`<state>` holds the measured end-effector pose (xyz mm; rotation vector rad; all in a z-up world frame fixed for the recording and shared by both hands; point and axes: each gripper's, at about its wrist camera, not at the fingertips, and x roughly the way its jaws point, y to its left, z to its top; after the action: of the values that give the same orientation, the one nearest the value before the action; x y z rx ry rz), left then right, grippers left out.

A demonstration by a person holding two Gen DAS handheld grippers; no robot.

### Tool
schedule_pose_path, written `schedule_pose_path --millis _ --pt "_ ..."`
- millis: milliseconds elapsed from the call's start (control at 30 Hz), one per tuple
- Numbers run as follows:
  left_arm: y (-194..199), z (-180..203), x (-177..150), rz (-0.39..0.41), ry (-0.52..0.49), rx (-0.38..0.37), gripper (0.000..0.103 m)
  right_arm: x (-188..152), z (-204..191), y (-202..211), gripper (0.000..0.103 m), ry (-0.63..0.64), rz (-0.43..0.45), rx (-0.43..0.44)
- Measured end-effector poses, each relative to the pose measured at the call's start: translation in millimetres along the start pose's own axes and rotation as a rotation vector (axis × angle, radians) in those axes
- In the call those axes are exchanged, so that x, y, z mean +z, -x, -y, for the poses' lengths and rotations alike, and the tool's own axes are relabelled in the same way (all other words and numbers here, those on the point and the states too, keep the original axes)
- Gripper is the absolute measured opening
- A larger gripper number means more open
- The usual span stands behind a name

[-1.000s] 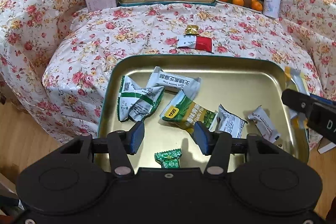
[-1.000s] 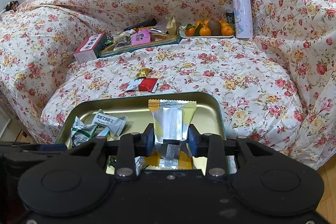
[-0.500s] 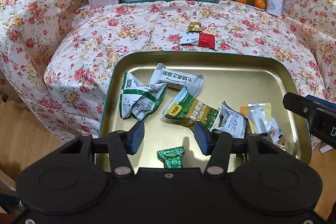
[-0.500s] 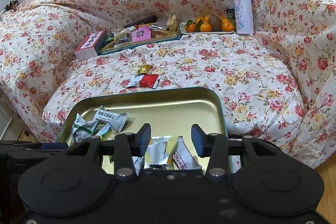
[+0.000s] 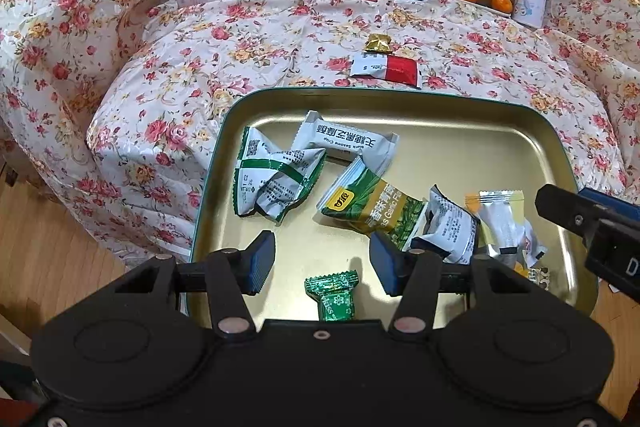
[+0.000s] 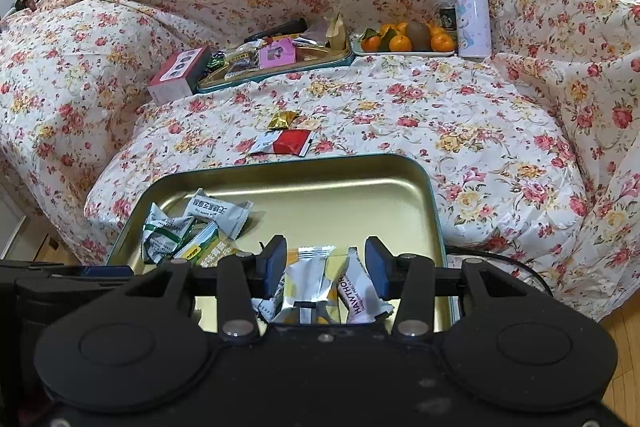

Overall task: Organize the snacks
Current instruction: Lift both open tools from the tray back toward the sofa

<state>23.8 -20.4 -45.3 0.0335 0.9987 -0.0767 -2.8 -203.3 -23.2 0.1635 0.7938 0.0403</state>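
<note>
Right gripper [image 6: 326,263] fingers just parted, silver-yellow packet [image 6: 308,283] lying free in gold tray [image 6: 420,183]; left gripper [image 5: 322,259] wide, empty; red-white sachet [image 6: 282,143] on sofa probably light, crinkly, slippery—pinch by sealed edge.

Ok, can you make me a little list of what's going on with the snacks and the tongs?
place: flowery sofa cover
near tray: several snack packets inside
yellow and silver packet: lying in tray, let go
right tongs: open, just widened, above that packet
left tongs: open, empty
still outside tray: red and white packet, gold candy
</note>
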Motion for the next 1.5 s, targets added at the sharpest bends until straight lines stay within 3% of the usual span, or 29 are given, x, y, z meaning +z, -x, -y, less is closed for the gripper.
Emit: schedule_pose_path --millis 767,1200,1500 --pt "5 -9 17 0.034 -0.004 -0.012 0.058 10 4 -3 0.048 -0.011 0.001 0.004" --pt "2 -15 77 0.135 -0.054 0.022 0.058 54 1 -20 0.048 0.034 0.039 0.013" --pt "-17 -20 121 0.159 -0.065 0.051 0.058 89 -11 -49 0.048 0.084 0.041 0.029"
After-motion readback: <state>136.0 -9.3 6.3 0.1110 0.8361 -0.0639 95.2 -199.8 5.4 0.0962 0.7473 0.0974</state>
